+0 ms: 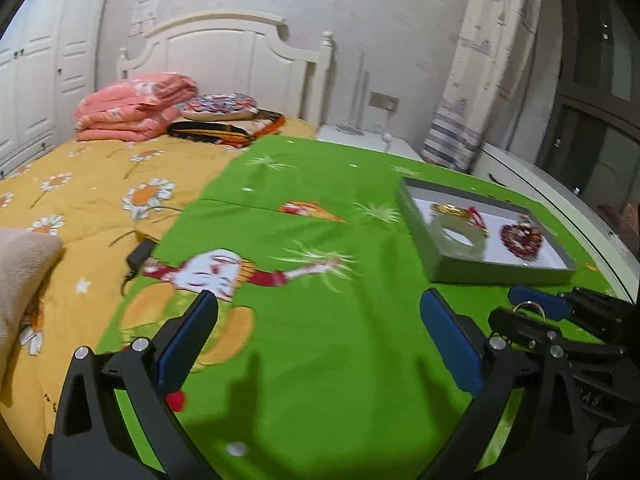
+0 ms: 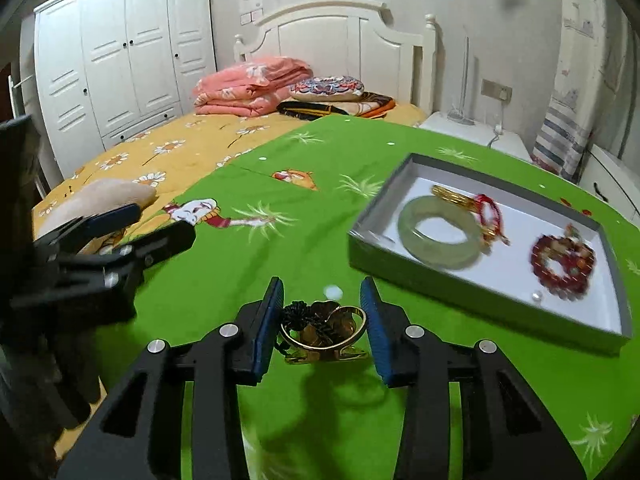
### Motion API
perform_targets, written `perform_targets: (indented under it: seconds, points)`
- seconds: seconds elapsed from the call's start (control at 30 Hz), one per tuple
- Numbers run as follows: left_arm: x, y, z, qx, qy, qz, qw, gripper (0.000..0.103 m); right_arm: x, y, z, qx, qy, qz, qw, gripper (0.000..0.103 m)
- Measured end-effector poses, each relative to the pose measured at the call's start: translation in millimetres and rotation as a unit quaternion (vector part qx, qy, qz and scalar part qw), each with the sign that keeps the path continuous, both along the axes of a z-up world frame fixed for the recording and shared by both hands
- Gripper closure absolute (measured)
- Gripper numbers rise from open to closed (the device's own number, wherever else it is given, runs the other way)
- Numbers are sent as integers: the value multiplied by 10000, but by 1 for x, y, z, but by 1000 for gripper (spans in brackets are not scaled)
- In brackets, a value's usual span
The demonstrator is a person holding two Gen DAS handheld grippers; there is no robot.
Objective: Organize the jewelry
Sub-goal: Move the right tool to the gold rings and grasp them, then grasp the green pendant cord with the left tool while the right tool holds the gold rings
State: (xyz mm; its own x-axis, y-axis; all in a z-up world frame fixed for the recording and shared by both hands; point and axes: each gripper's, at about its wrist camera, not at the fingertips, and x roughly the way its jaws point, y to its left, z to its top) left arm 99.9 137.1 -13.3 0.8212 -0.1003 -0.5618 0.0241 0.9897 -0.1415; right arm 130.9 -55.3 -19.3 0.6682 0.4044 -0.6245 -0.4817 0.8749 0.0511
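1. A flat grey box (image 2: 472, 280) with a white floor sits on the right side of the green sheet (image 2: 280, 264).
2. In the box lie a pale green bangle (image 2: 440, 232), a gold bangle (image 2: 452, 194) just behind it, a red bracelet (image 2: 490, 210) touching the gold one, and a ring of dark red beads (image 2: 562, 264) further right. A small white pearl (image 2: 537, 297) sits near the beads, by the near wall.
3. The right claw (image 2: 323, 326) holds a gold ring with dark flowers (image 2: 324, 328) between its two blue pads. The ring is squeezed from both sides and is up off the sheet, to the near left of the box.
4. The left claw (image 1: 316, 344) is wide open with nothing in it. It hangs over the green sheet, left of the right claw.
5. The green sheet has cartoon pictures and covers the right part of a bed. The left part shows a yellow daisy cover (image 1: 80, 200).
6. Far away are folded pink blankets (image 2: 248, 88), a white headboard (image 2: 340, 28) and a white wardrobe (image 2: 120, 52).
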Motion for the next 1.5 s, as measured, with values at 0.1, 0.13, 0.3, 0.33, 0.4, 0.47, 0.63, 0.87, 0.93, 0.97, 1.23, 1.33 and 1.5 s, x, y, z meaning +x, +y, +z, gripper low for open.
perform_targets:
  seconds: [0.1, 0.13, 0.3, 0.33, 0.4, 0.47, 0.63, 0.87, 0.93, 0.97, 1.23, 1.33, 1.5]
  points:
    - [-2, -21, 0, 45, 107, -436, 9990, 5, -9, -18, -5, 29, 74, -48, 10000, 65]
    - [-3, -30, 0, 127, 114, -528, 9985, 5, -12, -24, -8, -12, 148, -55, 9999, 65]
    - [-11, -70, -5, 247, 256, -1104, 9932, 5, -33, -56, -14, 40, 290, -124, 9995, 64]
    - [-13, -80, -7, 296, 300, -1281, 9909, 5, -37, -61, -14, 20, 281, -157, 9995, 64]
    - [-17, -95, -11, 350, 353, -1553, 9866, 5, -43, -72, -15, 3, 338, -178, 9993, 63]
    - [-22, -113, -16, 495, 417, -1861, 9804, 5, -50, -83, -18, 24, 401, -209, 9990, 63]
    - [-27, -140, -26, 869, 491, -2217, 9700, 9, -60, -110, -27, -38, 421, -504, 9978, 63]
    - [-14, -173, -41, 1369, 918, -2402, 9566, 25, -59, -134, -28, 155, 397, -867, 9953, 63]
    - [-11, -176, -41, 1350, 914, -2424, 9564, 25, -60, -135, -26, 191, 366, -849, 9955, 63]
    - [-10, -176, -42, 1341, 911, -2412, 9568, 25, -60, -135, -25, 200, 359, -849, 9955, 63]
    - [-18, -185, -41, 1240, 755, -3017, 9423, 62, -61, -139, -27, 202, 392, -891, 9950, 63]
    - [-16, -187, -42, 1119, 719, -3122, 9407, 62, -62, -138, -26, 185, 365, -875, 9953, 63]
    - [-20, -193, -41, 1092, 598, -3264, 9370, 62, -66, -134, -22, 119, 285, -826, 9961, 63]
